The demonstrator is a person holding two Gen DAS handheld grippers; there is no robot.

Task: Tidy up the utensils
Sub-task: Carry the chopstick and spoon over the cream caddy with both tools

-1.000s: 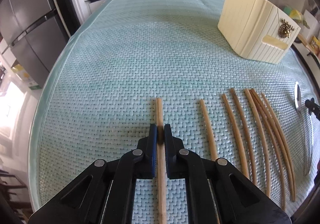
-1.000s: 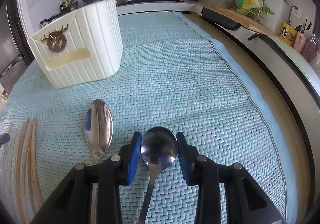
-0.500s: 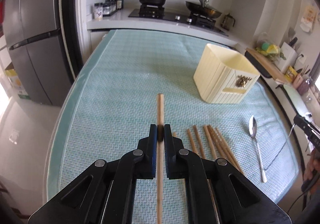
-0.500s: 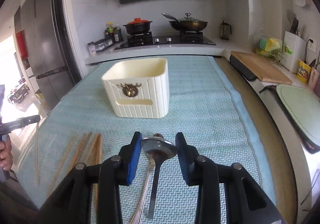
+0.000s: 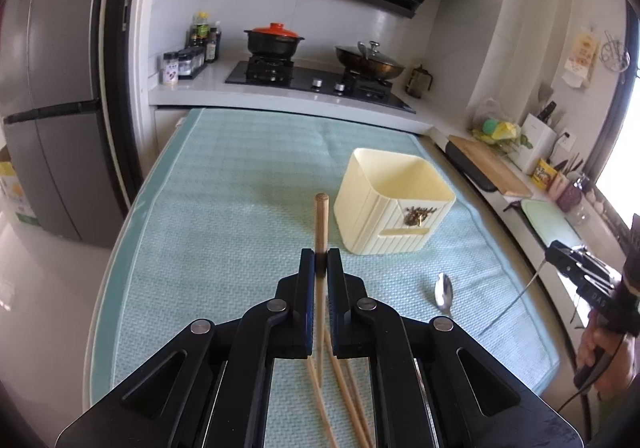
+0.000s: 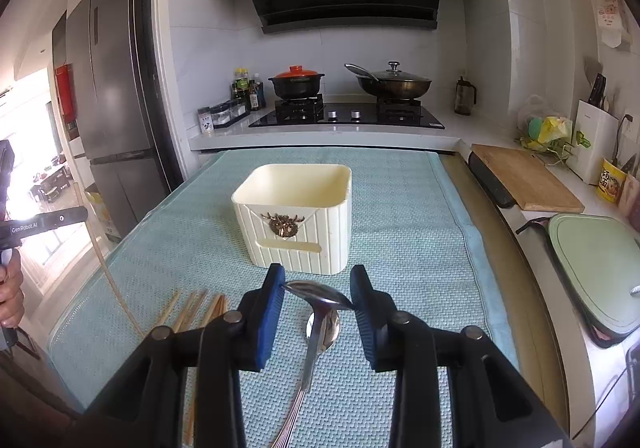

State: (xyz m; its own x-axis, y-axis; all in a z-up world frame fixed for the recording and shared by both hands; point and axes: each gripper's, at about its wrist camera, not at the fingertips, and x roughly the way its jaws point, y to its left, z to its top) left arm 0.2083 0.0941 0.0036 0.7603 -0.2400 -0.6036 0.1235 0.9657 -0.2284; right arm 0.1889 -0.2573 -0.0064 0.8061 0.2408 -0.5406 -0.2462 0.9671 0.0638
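Observation:
My left gripper [image 5: 320,254] is shut on a wooden chopstick [image 5: 321,216], held well above the teal mat [image 5: 224,208] with its tip pointing forward. Several more chopsticks [image 5: 348,388] lie on the mat beneath it. My right gripper [image 6: 318,288] is shut on a metal spoon [image 6: 318,293], its blue pads pressing the bowl's edges and the handle hanging down. A second spoon [image 6: 330,330] lies on the mat below. The cream utensil holder [image 6: 296,216] stands upright and open-topped ahead of both grippers; the left wrist view has this holder [image 5: 394,208] to the right of the chopstick's tip.
A stove with a red-lidded pot [image 6: 297,82] and a lidded pan [image 6: 394,84] sits behind the mat. A fridge [image 5: 52,108] stands at the left. A wooden cutting board [image 6: 524,178] and a green board [image 6: 596,264] lie on the right-hand counter.
Both grippers have risen from the mat, the left with its chopstick and the right with its spoon. The views have tilted up, so the holder is seen from above.

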